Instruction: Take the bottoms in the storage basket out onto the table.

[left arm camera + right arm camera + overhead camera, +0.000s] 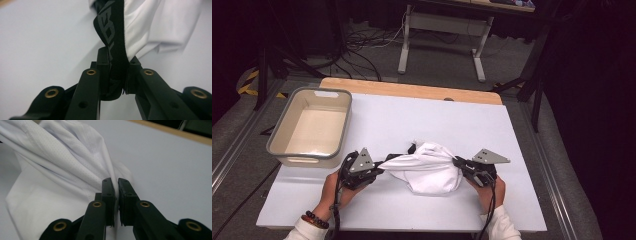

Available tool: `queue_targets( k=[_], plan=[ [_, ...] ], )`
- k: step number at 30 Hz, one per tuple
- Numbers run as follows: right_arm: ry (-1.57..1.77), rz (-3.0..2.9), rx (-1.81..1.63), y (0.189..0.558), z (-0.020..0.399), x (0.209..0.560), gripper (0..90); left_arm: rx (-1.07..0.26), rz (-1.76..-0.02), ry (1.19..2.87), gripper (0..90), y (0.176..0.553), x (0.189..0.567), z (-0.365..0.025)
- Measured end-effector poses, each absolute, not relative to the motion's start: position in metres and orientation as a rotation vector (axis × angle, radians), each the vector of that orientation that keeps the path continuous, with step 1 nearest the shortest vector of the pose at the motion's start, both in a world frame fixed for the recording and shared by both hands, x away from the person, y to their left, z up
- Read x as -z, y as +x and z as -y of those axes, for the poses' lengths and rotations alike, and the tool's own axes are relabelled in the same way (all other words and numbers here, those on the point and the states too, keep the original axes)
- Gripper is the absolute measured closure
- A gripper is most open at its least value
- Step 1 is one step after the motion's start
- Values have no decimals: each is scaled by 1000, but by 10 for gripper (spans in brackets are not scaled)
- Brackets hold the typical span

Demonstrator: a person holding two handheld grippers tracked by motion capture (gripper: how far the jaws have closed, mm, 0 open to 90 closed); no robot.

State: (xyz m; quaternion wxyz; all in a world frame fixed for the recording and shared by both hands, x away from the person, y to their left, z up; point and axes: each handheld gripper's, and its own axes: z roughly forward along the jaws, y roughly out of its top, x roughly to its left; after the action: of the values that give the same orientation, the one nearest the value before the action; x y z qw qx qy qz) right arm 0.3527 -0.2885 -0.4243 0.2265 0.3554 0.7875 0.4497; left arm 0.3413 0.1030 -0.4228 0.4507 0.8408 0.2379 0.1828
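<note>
A white garment point(429, 167) with a black lettered waistband lies bunched at the front middle of the white table point(427, 120), pulled taut between both hands. My left gripper point(379, 169) is shut on the black waistband point(113, 42) at the garment's left end; the band runs between its pads. My right gripper point(458, 162) is shut on a fold of the white cloth point(75, 170) at the right end, the fabric pinched thin between its jaws. A hand holds each gripper from the table's near edge.
A grey-rimmed beige bin point(312, 125), empty, stands at the table's left side. A wooden strip point(412, 90) borders the far edge. Beyond it are a desk frame point(442, 35) and cables on the floor. Bare tabletop lies to the right and behind the garment.
</note>
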Motion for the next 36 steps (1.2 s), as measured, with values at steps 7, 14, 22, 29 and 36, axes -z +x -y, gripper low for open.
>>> queue_targets(
  k=[7,14,22,29,36],
  plan=[
    [926,-2015,-1360,331,300,404,821,-564,-612,1904,778,326,390,-135],
    [978,-2028,-1241,336,302,412,845,-567,-666,1916,769,334,395,-150],
    [915,-2133,-1273,339,283,423,371,-546,-646,1960,742,338,404,-143],
    [834,-2284,-1204,343,254,439,411,-548,-628,1966,734,336,405,-139],
    [804,-2354,-1106,352,250,449,844,-573,-633,1989,756,329,404,-145]
  ],
)
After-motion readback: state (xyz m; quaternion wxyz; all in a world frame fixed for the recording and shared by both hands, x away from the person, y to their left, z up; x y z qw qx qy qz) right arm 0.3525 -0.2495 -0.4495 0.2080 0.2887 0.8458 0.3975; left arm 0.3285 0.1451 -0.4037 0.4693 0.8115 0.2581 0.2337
